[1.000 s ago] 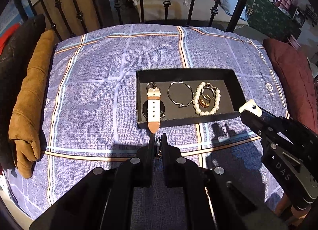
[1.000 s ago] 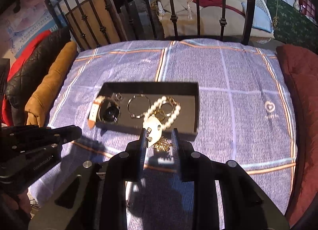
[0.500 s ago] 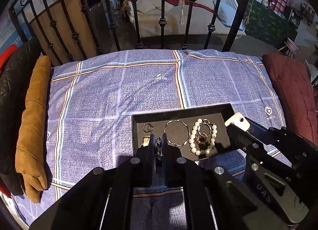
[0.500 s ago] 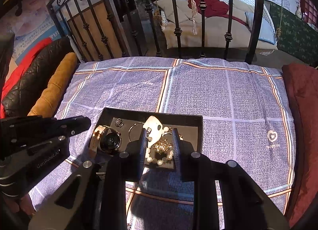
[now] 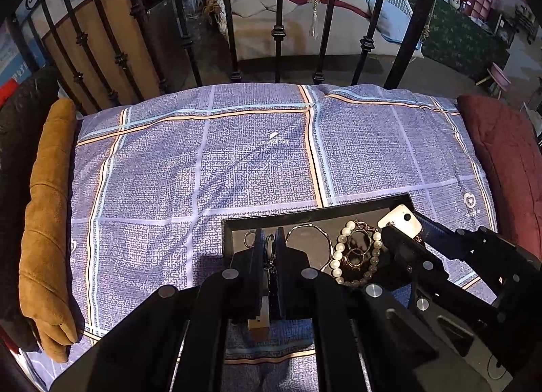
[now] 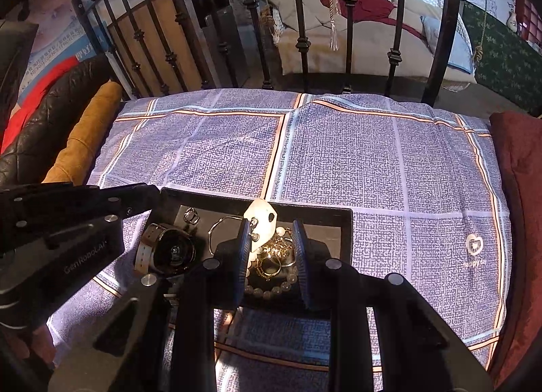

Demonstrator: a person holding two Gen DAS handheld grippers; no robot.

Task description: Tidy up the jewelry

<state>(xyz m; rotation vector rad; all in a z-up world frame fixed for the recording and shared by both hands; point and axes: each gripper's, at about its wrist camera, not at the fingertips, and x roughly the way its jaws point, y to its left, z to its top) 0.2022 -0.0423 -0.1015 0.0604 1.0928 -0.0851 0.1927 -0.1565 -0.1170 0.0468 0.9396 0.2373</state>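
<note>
L gripper (image 5: 270,243) pinches a small ring (image 5: 270,245) over the black tray (image 5: 305,214) on the bed cover (image 5: 203,161). R gripper (image 6: 271,239), fingers spread, hangs above the pearl bracelet (image 6: 271,285); watch (image 6: 169,251) lies at tray's left.

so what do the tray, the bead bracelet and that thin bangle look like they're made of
Tray: looks like black cardboard or a stiff board, matte, with thin straight walls.
Bead bracelet: round, pale beads with a soft sheen, pearl-like; real or imitation cannot be told.
Thin bangle: silvery metal wire, polished, catching bright glints.
</note>
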